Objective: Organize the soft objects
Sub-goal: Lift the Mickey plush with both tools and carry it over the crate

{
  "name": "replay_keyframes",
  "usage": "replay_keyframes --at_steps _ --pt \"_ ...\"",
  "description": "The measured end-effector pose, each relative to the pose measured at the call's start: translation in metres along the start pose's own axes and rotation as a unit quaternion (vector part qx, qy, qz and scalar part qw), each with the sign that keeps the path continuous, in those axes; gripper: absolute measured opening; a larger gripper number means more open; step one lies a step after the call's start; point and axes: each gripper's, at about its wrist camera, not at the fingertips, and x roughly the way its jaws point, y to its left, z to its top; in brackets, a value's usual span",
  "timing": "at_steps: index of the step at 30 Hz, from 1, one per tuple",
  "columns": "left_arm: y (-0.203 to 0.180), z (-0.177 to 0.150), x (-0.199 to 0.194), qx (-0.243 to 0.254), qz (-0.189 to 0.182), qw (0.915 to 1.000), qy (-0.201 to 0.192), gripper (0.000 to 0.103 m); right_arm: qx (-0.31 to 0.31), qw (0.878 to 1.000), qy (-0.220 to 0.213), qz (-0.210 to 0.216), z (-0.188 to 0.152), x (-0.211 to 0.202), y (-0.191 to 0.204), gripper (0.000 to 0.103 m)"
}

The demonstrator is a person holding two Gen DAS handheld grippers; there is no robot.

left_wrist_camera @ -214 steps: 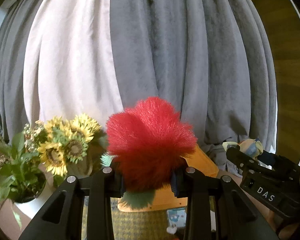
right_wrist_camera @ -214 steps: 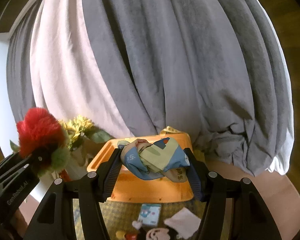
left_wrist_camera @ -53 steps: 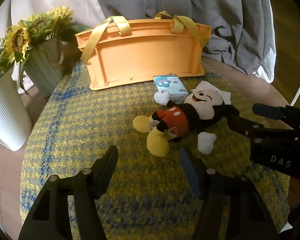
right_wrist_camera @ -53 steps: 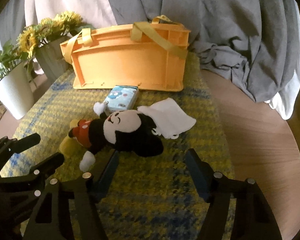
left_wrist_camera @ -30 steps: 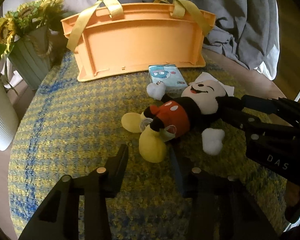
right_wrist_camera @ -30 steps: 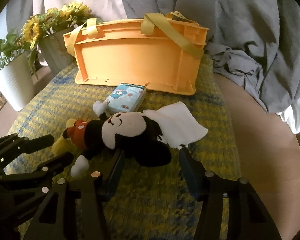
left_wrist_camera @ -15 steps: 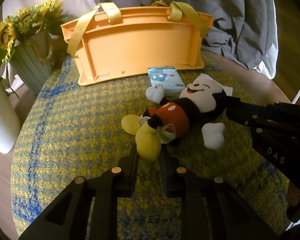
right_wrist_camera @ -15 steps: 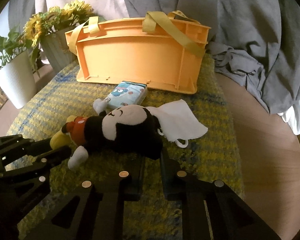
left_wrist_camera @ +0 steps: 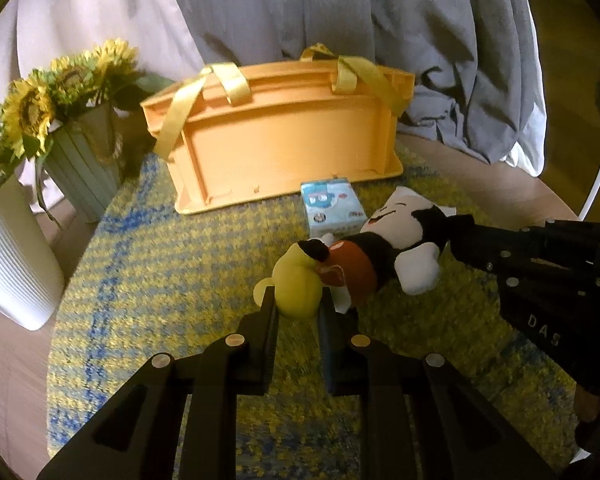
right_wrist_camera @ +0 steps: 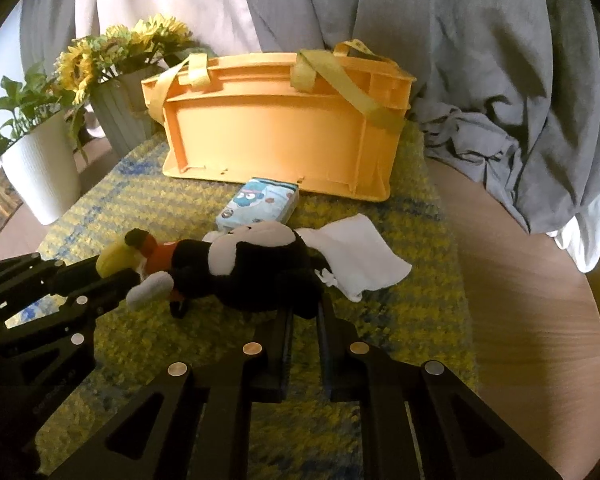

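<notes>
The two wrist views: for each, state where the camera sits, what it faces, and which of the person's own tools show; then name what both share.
Left wrist: on the left gripper, looking down along its fingers, shut on the mouse plush by its yellow foot; the right gripper enters from the right.
Right wrist: on the right gripper, shut on the plush's dark head; the left gripper enters lower left.
Shared: the orange basket, tissue pack, woven mat.

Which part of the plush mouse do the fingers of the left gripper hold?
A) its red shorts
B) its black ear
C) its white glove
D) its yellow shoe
D: in the left wrist view, the left gripper is shut on the yellow shoe of the plush mouse.
</notes>
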Motion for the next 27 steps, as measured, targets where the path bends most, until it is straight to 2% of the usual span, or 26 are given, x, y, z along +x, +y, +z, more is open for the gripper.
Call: replay_keyframes --at_steps 16,27 --pt "0.006 0.026 -0.047 -0.002 0.003 0.9971 -0.076 0.019 0.0 0.998 -0.066 -0.01 0.022 -0.043 0.006 0.012" --pt "0.01 0.054 -0.081 0.005 0.003 0.9897 -0.143 0.019 0.001 0.991 -0.132 -0.027 0.049 -0.076 0.006 0.012"
